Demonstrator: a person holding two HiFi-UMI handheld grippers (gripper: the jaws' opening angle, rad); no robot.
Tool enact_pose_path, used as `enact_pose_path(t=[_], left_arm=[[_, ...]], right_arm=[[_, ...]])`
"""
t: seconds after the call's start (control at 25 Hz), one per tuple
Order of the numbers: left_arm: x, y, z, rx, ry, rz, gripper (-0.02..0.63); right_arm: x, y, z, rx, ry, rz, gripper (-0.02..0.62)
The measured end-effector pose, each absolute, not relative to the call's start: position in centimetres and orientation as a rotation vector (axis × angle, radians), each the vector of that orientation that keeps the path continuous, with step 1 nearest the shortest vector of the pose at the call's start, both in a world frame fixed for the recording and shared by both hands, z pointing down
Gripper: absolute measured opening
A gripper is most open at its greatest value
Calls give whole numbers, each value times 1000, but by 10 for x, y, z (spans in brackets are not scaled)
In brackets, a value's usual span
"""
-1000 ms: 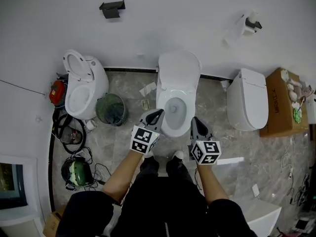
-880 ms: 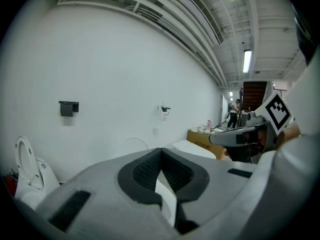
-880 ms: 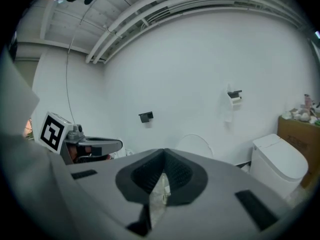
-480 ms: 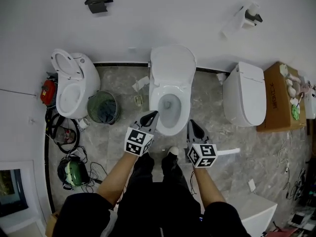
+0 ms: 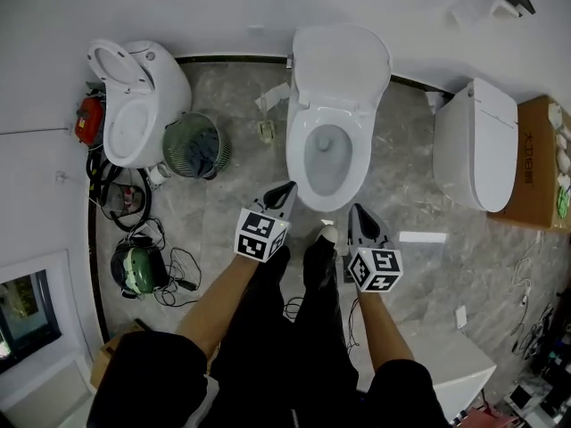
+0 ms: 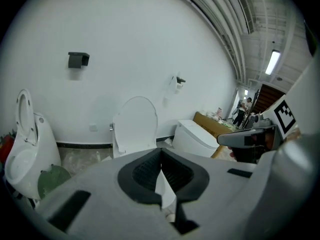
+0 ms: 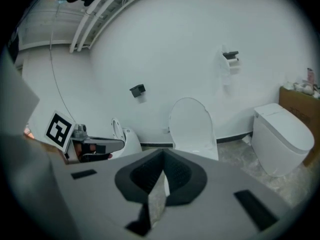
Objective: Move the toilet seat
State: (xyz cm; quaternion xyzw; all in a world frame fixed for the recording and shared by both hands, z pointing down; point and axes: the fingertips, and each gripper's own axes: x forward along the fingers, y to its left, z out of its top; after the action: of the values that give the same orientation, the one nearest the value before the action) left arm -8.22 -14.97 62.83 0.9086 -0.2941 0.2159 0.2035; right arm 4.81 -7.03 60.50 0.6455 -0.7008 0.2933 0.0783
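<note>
The middle toilet is white, with its lid raised against the wall and the bowl open below it. From here I cannot tell the seat ring apart from the bowl's rim. My left gripper is shut and empty, its tip just short of the bowl's front left edge. My right gripper is shut and empty too, just off the front right edge. In the left gripper view the raised lid stands ahead, beyond the left gripper. In the right gripper view the lid is ahead of the right gripper.
A second toilet with its lid up stands at the left, a green mesh bin beside it. A closed toilet and a cardboard box are at the right. A green helmet and cables lie on the floor at the left.
The head view has swung, so the toilets sit higher in it and further right than half a second ago. Both grippers stay shut in front of the middle bowl.
</note>
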Motion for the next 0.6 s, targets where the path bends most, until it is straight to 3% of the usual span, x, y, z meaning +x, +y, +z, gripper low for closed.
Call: enact_pose_path(t=[0.24,0.4,0.44,0.56,0.6], left_arm=[[-96,-139,706,2436,-827,675,8],[-92,-132,764,2295,-798,653,9],[-94,-129,782,2242,-794,654,27],[-108,-116,842,2068,-786,709,238],[-112,-111,860,2015,-779,721,273]], right_arm=[[46,-63,678,1937,-2009,1038,8],[55,-62,727,1954,-1936,1167,48],[56,-61,741,1959,-1920,1212,71],[49,-58,783,1968,-1909,1359,170],[48,-57,797,1964,-1904,1406,199]])
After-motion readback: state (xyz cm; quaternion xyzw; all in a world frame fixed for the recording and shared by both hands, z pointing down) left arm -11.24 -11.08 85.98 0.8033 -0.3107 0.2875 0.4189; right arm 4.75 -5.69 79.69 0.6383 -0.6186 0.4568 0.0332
